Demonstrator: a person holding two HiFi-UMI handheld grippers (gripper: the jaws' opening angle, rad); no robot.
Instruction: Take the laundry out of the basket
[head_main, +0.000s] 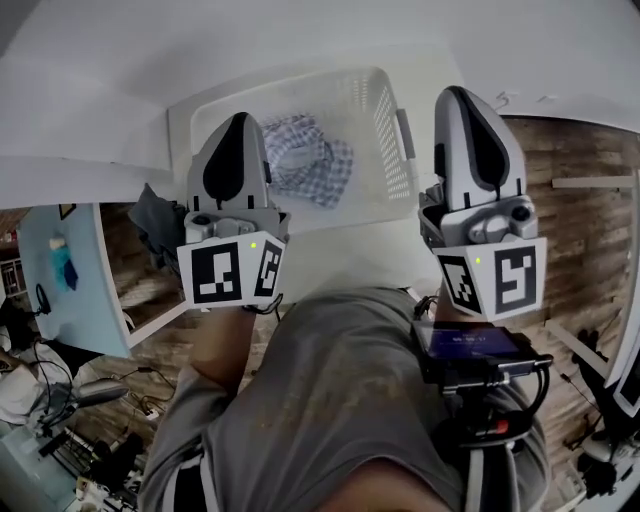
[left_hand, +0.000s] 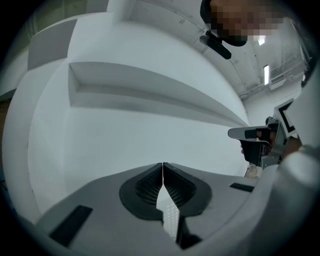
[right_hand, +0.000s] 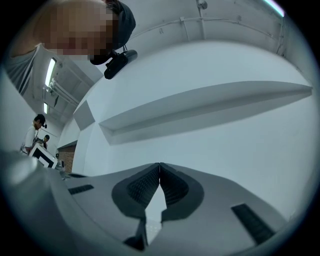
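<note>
Both claws are up in front of you, high above the table (head_main: 90, 70). Your left claw (head_main: 238, 118) is pinched shut with nothing in it: in the left gripper view the two pads meet in one thin line (left_hand: 163, 167). It's the same on your right claw (head_main: 455, 92), tips together and empty in its own view (right_hand: 159, 166). Both gripper views look onto bare white wall, with no basket in either, so the claws point up and away from the job.

The laundry is below. The checked cloth (head_main: 308, 160) lies bunched in the white basket (head_main: 392, 130), towards the basket's nine o'clock side, with its heap running roughly from ten to four o'clock. In the head view it sits at four o'clock from your left claw's tip, just beside it, and at eight o'clock from your right claw, well apart. So your left looks the nearer one. I'd say it has to tip forward and down and spread its pads before it reaches the cloth.

A dark cloth (head_main: 155, 215) lies outside the basket, at its nine o'clock, by the table's edge.
</note>
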